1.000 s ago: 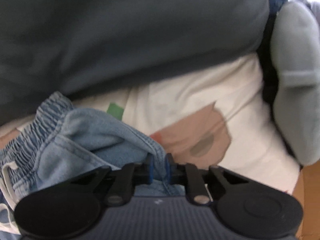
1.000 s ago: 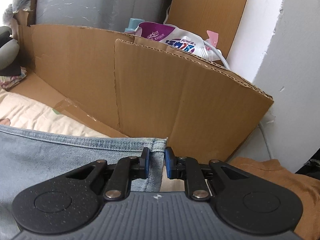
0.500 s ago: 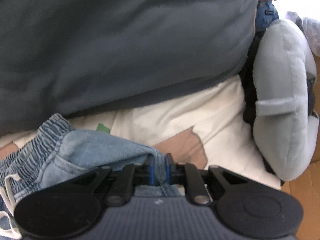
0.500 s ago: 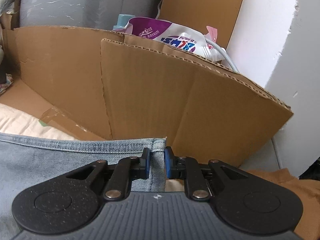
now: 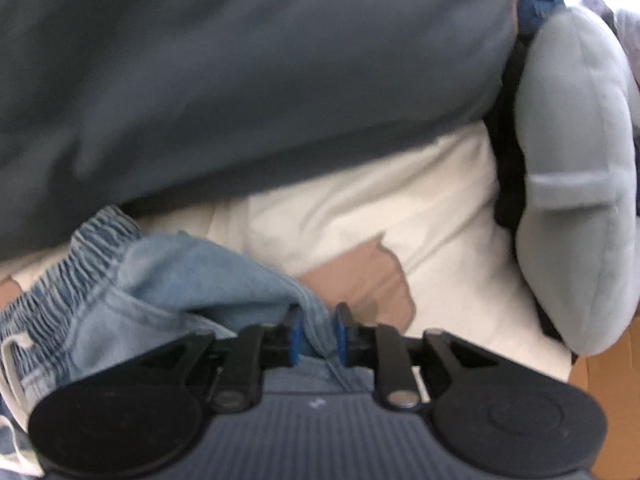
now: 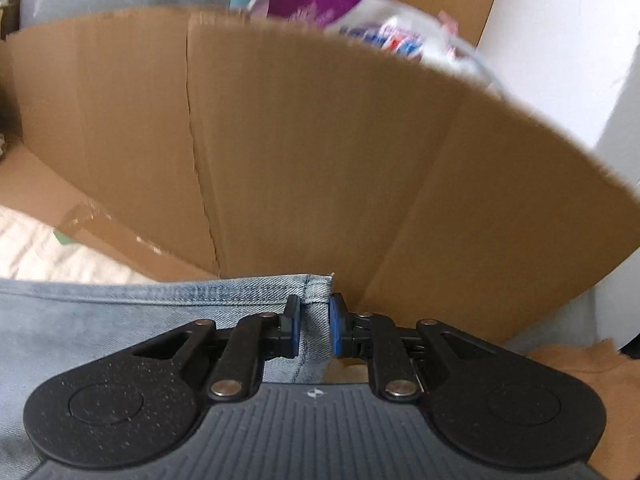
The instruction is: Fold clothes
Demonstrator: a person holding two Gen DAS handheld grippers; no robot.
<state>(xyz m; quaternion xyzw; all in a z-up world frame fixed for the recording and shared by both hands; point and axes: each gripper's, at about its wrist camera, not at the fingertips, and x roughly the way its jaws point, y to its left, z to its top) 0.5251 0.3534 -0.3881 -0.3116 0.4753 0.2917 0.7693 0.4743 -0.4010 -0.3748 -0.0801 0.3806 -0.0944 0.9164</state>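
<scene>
Left wrist view is mostly filled by a large dark grey-blue fabric cushion (image 5: 248,80) across the top, blurred by motion. Below it lies a cream-white quilted sheet with a tan printed patch (image 5: 400,216), and at the right edge a pale grey padded plush cushion (image 5: 576,184) stands beside the dark cushion, with a black strap between them. On the sheet, at lower left, sits the bunched waist end of the light blue denim shorts with a gathered elastic waistband (image 5: 172,276). The left gripper (image 5: 316,336) has its blue-padded fingers drawn close on a fold of that denim, which fills the narrow gap between them.

Right wrist view is dominated by a tall brown corrugated cardboard wall (image 6: 320,152), bowed by the lens, with a vertical crease left of centre. A white wall panel (image 6: 568,48) rises behind it at right, and a purple-and-white plastic bag (image 6: 344,16), blurred, shows over the cardboard's top edge. The same denim shorts (image 6: 120,320) spread flat across the lower left, their stitched hem running toward the middle. The right gripper (image 6: 314,326) has its fingers nearly together around the hem's corner; the left pad touches the cloth. A rust-brown cloth (image 6: 568,360) lies at lower right.
</scene>
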